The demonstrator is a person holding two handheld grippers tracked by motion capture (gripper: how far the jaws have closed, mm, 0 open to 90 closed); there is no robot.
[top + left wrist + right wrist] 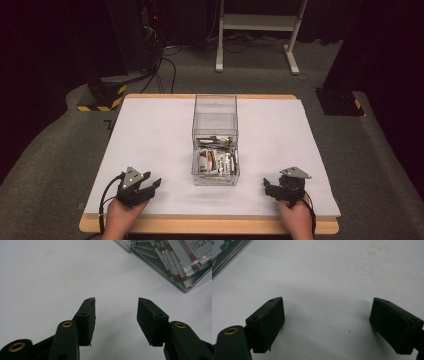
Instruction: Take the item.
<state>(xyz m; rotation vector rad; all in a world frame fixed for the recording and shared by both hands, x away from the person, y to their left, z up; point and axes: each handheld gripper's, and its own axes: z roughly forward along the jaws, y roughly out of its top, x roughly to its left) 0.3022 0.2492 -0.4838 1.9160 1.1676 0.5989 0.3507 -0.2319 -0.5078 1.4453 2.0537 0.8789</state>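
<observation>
A: What's hard to read from where you're sitting?

B: I'm looking at the clear rectangular plastic bin [215, 140] sitting mid-table. It's holding small flat packets with red, green and white print [216, 161], all piled in its near half. I'm not making out the print. In the left gripper view the bin's corner [175, 267] is getting cut off at the top right edge; in the right gripper view just a sliver [223, 252] is poking in at top left.

A: Grippers?

B: I'm seeing the black left gripper [151, 186] resting on the sheet near the front left, jaws standing spread with nothing between them. The black right gripper [267, 186] is sitting near the front right, jaws spread wider, also gripping nothing. Both are staying well apart from the bin. The hands are getting cropped by the bottom edge.

A: Surface, room?

B: A white sheet [150, 130] is covering a light wooden tabletop [210, 226]; faint yellowish stains are showing in the right gripper view. Grey carpet [45, 150] is lying around, a white metal frame [260, 30] is standing behind, cables [165, 70] are trailing, and the background is going dark.
</observation>
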